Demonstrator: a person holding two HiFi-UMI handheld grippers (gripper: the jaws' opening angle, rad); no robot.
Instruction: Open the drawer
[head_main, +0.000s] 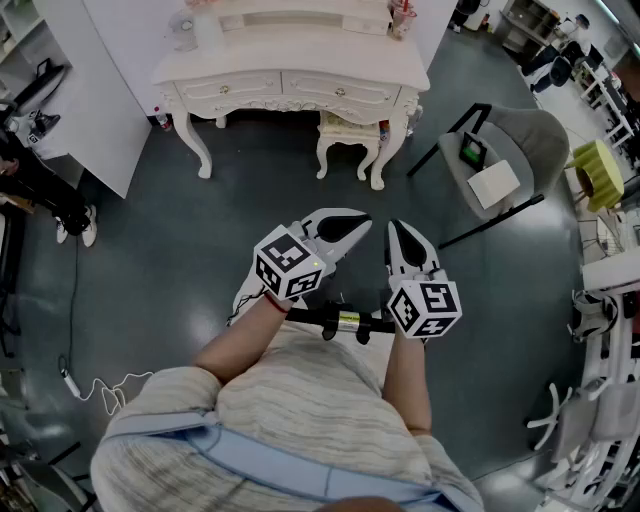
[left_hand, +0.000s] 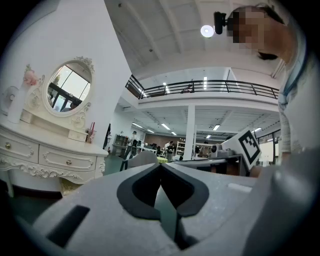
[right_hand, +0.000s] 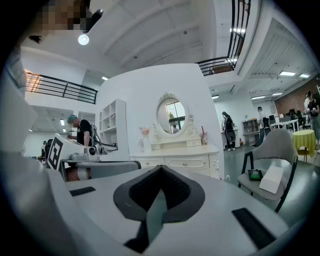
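person's standing out on the dark floor (head_main: 180, 240), a good way back from the white dressing table (head_main: 290, 62), holding both tools close in front of their body, side by side and aimed toward the table.

the left gripper (head_main: 362, 226) has its claw pressed together with the tips meeting. the left gripper view (left_hand: 160, 165) shows the same, and there's nothing pinched in it. same deal with the right gripper (head_main: 394, 226). its own view (right_hand: 161, 168) shows the two halves closed tip to tip and empty. the marker cubes sit on top of each one near the wrists.

the drawers are in the front of that dressing table, just under the top. in the head view there's the left drawer (head_main: 225, 88) and the right drawer (head_main: 340, 92). both look pushed in flush, and neither gripper is anywhere near them. the right gripper view catches the table front with its little knobs and the oval mirror (right_hand: 172, 116) above it.

a small matching stool (head_main: 350, 140) is tucked under the table. off to the right there's a grey chair (head_main: 530, 135) with a white sheet-like thing (head_main: 495, 183) lying on the seat. other people are milling around further back in the room.
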